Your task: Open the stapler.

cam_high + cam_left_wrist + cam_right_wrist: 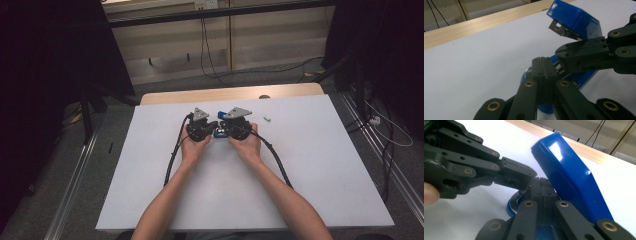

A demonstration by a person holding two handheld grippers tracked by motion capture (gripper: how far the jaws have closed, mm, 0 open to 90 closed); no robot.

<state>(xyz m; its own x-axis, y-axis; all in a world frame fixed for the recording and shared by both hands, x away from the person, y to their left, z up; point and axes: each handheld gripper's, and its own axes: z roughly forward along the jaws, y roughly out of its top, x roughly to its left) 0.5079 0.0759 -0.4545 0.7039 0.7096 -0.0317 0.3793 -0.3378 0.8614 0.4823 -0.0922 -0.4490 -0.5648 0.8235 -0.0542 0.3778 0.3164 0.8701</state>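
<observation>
A blue stapler [219, 133] lies on the white table sheet [150, 165] between my two grippers, its lid [576, 21] swung up and open. My left gripper [543, 61] is shut, its tips down at the stapler's base [584, 77]. My right gripper [542, 182] is shut too, its tips meeting the left gripper's tips [532, 175] over the base [512, 206], beside the raised lid [569, 175]. I see nothing pinched between either pair of jaws. In the high view, the left gripper [214, 126] and the right gripper [224, 128] face each other tip to tip.
A small white piece [267, 119] lies on the sheet to the right of the grippers. The wooden table edge [225, 94] runs along the far side, with a small round mark [264, 97] on it. Cables [172, 160] trail back from both grippers.
</observation>
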